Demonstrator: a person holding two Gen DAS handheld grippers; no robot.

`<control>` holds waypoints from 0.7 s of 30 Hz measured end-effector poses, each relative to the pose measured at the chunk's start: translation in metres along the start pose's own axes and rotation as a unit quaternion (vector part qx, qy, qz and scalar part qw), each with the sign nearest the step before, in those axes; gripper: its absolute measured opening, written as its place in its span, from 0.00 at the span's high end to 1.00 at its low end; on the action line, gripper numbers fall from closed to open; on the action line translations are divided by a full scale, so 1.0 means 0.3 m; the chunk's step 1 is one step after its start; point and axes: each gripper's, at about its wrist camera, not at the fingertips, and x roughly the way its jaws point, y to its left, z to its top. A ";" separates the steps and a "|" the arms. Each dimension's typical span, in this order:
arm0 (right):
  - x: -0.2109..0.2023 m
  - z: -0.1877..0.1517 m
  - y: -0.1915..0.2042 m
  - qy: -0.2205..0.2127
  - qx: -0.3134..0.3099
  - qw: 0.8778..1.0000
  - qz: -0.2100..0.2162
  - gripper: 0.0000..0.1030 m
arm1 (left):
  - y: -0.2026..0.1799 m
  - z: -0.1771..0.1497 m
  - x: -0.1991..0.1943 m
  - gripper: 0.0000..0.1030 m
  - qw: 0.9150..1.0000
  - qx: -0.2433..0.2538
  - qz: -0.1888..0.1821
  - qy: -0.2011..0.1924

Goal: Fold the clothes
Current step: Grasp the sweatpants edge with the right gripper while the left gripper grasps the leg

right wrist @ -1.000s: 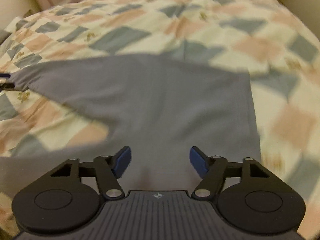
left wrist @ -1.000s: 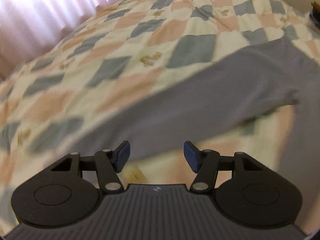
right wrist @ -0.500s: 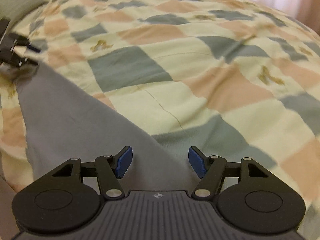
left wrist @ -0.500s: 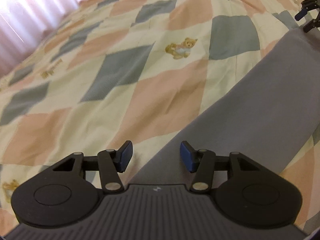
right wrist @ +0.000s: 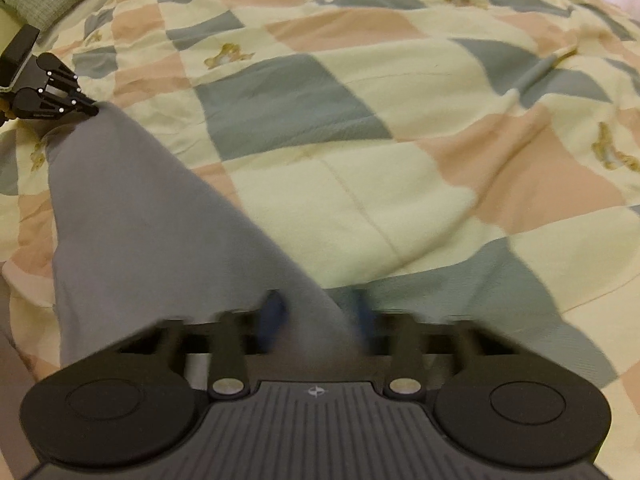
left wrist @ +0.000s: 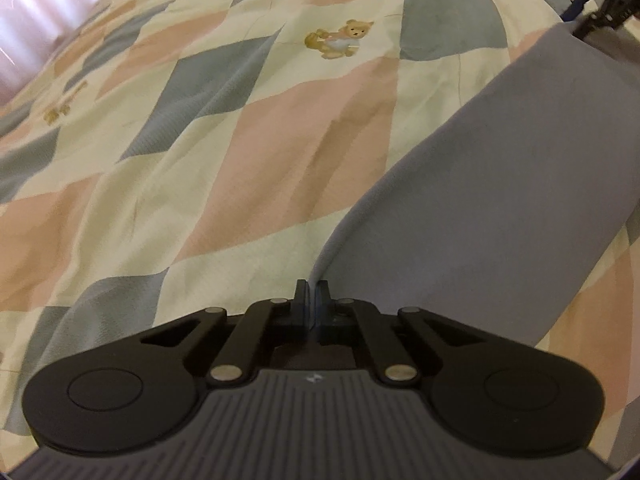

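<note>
A grey garment (left wrist: pixel 500 184) lies stretched across a checked quilt (left wrist: pixel 240 120), running in the left wrist view from 6 o'clock up to 1 o'clock. The left gripper (left wrist: pixel 311 300) has its jaws pressed together on the garment's near edge, and in the right wrist view it pinches the far corner at 10 o'clock. The right gripper (right wrist: pixel 316 316) is blurred, its blue pads (right wrist: pixel 272 312) apart with cloth lying between them; whether it grips I cannot tell.

right gripper (right wrist: pixel 316 316) fingers (right wrist: pixel 272 312) were motion-blurred; grip state unclear. garment (right wrist: pixel 140 216) ran under the gripper body, its end hidden.
</note>
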 end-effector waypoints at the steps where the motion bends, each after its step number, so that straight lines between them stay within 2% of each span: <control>1: -0.010 -0.007 0.014 -0.006 -0.003 1.000 -0.006 0.97 | -0.015 -0.004 -0.012 1.00 1.000 0.007 0.011 -0.002; 4: -0.085 -0.053 0.079 -0.043 -0.010 0.998 -0.044 0.98 | -0.059 -0.029 -0.064 1.00 0.998 0.010 0.052 -0.018; 8: -0.238 -0.138 0.241 -0.096 -0.053 0.989 -0.101 0.98 | -0.131 -0.095 -0.190 0.99 0.993 -0.006 0.102 -0.054; 12: -0.412 -0.294 0.465 -0.138 -0.112 0.972 -0.153 0.98 | -0.250 -0.214 -0.411 0.99 0.983 -0.054 0.149 -0.092; 14: -0.485 -0.409 0.574 -0.152 -0.129 0.965 -0.168 0.98 | -0.335 -0.304 -0.539 0.99 0.978 -0.091 0.159 -0.103; 18: -0.558 -0.649 0.777 -0.144 -0.150 0.963 -0.172 0.99 | -0.587 -0.503 -0.730 0.98 0.970 -0.131 0.189 -0.077; 20: -0.547 -0.762 0.838 -0.121 -0.131 0.972 -0.154 0.99 | -0.730 -0.592 -0.776 0.98 0.967 -0.156 0.194 -0.051; 21: -0.530 -0.817 0.862 -0.105 -0.119 0.976 -0.149 0.98 | -0.788 -0.630 -0.771 0.98 0.967 -0.173 0.185 -0.032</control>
